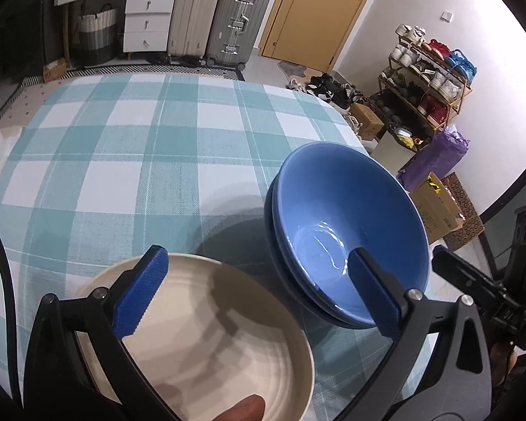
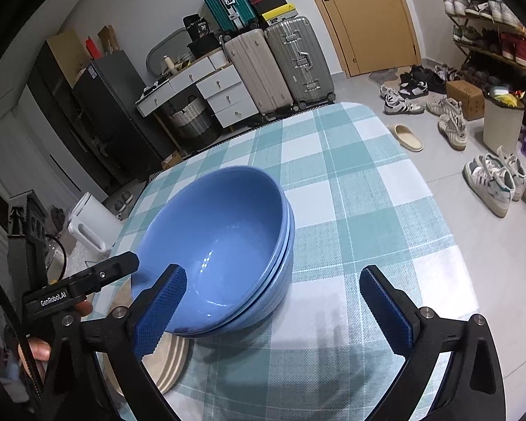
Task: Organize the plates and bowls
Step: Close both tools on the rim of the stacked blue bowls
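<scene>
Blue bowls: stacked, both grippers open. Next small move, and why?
Probably back both grippers away. The blue bowls sit nested on the tablecloth beside the cream plates, and the left gripper and right gripper are open and hold nothing, so the sorting looks done.

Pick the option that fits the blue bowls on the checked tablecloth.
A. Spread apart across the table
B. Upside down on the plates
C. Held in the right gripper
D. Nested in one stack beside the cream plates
D: the blue bowls sit nested upright beside the cream plates, with both grippers open and empty.
</scene>
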{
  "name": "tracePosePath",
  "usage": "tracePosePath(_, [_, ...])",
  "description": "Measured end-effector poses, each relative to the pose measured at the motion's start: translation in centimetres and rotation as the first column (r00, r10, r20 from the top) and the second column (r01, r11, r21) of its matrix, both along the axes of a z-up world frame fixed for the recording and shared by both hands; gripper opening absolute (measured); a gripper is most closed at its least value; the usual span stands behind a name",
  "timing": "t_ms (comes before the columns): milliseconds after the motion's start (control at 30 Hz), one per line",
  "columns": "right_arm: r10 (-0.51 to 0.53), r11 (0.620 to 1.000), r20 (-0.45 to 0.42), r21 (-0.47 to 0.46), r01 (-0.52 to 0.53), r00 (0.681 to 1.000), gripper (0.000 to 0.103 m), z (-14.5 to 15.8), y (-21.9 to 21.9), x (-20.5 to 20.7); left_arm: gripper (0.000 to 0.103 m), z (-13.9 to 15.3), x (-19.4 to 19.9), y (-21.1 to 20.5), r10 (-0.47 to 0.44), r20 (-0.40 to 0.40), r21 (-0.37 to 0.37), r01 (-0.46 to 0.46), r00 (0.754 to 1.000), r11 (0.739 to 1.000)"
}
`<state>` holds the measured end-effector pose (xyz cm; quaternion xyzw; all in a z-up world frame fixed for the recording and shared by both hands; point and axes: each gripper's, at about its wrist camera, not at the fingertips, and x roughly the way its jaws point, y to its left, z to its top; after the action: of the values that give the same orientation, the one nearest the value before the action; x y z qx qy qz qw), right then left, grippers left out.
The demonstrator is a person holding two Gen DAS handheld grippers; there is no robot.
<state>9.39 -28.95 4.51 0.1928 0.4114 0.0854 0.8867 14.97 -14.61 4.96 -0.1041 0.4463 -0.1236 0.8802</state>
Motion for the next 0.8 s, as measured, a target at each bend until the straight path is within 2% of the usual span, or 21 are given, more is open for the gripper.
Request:
tracePosePath(433, [0.023, 0.998, -0.015, 0.055, -0.022, 1.000, 0.101, -2.0, 0.0, 1.0, 0.102, -1.4, 1.6, -0.7, -0.017, -0.021, -0.019, 0.016, 1.000, 1.000])
tracePosePath(800, [0.027, 0.998, -0.015, 0.065, -0.026, 1.000, 0.101, -2.8, 0.3, 1.5, 0.101, -2.2, 2.3, -1.1, -0.036, -0.036, -0.055, 0.034, 0.999, 0.998])
